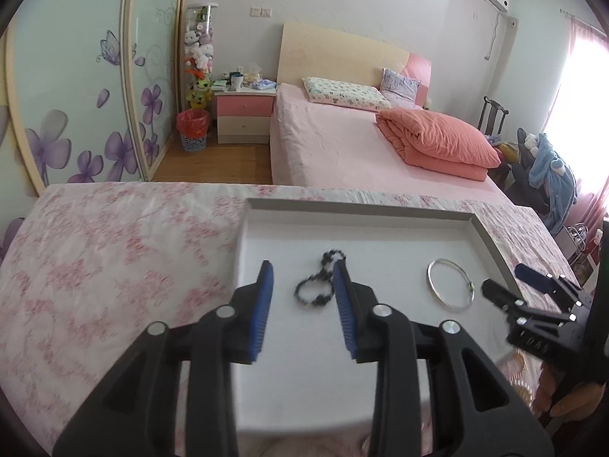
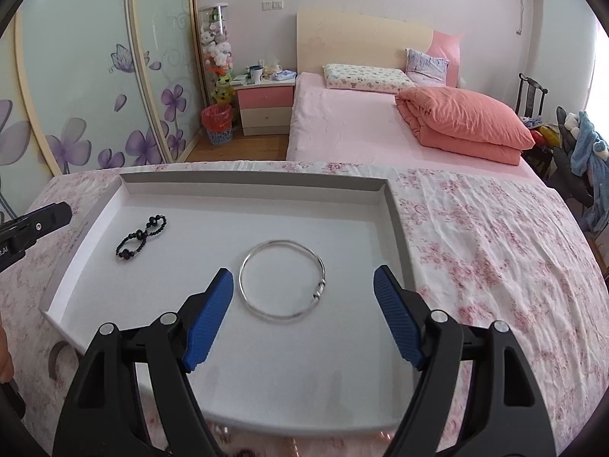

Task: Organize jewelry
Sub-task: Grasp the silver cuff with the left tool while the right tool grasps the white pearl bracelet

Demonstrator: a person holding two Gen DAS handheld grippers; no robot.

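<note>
My left gripper (image 1: 302,266) and right gripper (image 2: 302,274) were matte black plastic, each finger faced with a ribbed blue pad (image 2: 209,316) and pinned by round silver screws (image 1: 382,310).

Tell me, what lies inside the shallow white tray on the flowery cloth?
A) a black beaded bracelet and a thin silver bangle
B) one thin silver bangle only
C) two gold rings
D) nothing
A: the shallow white tray holds a black beaded bracelet on its left and a thin silver bangle nearer the middle, apart from each other.
</note>
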